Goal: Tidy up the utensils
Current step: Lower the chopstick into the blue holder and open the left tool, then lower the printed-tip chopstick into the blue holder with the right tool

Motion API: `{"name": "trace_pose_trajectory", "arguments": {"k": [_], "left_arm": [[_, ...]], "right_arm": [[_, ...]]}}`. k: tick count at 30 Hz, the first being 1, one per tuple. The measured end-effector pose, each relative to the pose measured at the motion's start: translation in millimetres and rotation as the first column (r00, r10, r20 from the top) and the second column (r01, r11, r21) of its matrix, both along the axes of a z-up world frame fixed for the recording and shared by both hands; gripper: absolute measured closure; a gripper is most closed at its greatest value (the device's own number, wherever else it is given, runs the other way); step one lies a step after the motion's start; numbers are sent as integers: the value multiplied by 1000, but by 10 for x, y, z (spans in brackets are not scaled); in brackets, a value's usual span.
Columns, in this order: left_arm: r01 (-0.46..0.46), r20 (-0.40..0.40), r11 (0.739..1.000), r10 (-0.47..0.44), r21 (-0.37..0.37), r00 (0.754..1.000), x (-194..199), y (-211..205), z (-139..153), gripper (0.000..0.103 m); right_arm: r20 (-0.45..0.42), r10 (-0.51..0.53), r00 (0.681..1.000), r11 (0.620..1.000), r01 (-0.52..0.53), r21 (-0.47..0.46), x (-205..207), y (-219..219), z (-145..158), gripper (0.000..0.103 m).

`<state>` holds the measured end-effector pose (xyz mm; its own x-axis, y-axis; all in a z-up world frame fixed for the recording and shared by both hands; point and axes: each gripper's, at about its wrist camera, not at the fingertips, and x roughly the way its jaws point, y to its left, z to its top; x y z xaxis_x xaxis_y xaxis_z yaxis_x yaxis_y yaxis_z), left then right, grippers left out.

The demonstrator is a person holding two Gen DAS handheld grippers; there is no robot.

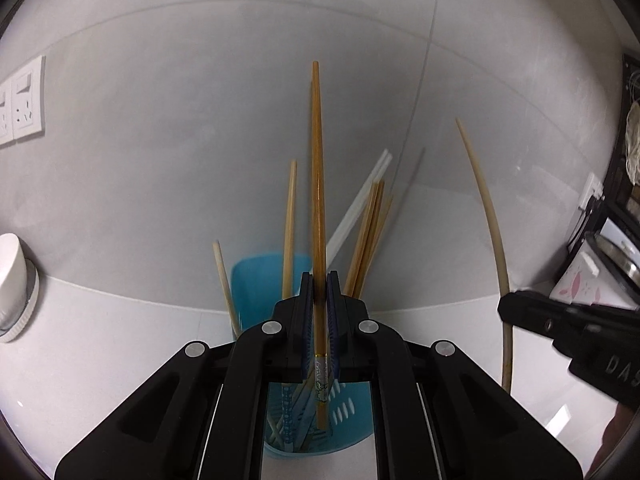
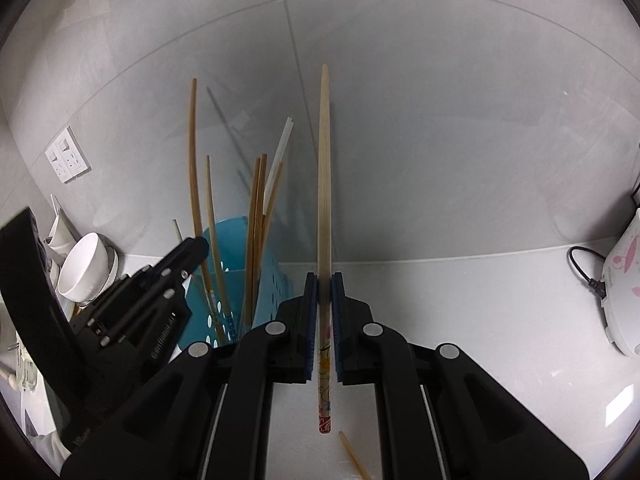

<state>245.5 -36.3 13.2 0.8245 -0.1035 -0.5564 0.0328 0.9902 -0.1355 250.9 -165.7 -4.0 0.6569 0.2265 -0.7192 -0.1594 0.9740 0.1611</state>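
**Both grippers clamped on chopsticks at the blue holder**

The left hand-held gripper is closed on a dark brown chopstick, held upright with its patterned lower end inside the blue utensil holder. The holder stands on the white bench against the grey tiled wall, and it already carries several wooden chopsticks and a white pair leaning right.

The right hand-held gripper is pinched on a pale chopstick with a printed lower end, held upright just right of the holder, above the bench. One loose chopstick lies on the bench beneath it. White bowls sit to the left, and a rice cooker sits far right.
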Motion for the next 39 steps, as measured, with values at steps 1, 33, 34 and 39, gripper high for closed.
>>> {"name": "trace_pose_trajectory", "arguments": {"k": [1, 33, 34, 39], "left_arm": [[6, -7, 1000, -6, -2, 1000, 11, -11, -18, 97], [-124, -255, 989, 140, 79, 957, -252, 611, 40, 6], [-129, -264, 988, 146, 80, 953, -248, 634, 26, 6], [-143, -276, 986, 162, 86, 947, -308, 774, 15, 6]], "right_arm": [[-3, 0, 1000, 1000, 0, 2, 4, 2, -15, 97], [120, 114, 986, 984, -129, 119, 129, 421, 70, 97], [134, 118, 984, 983, -135, 125, 137, 449, 65, 97], [194, 128, 973, 978, -156, 137, 144, 580, 41, 97]]}}
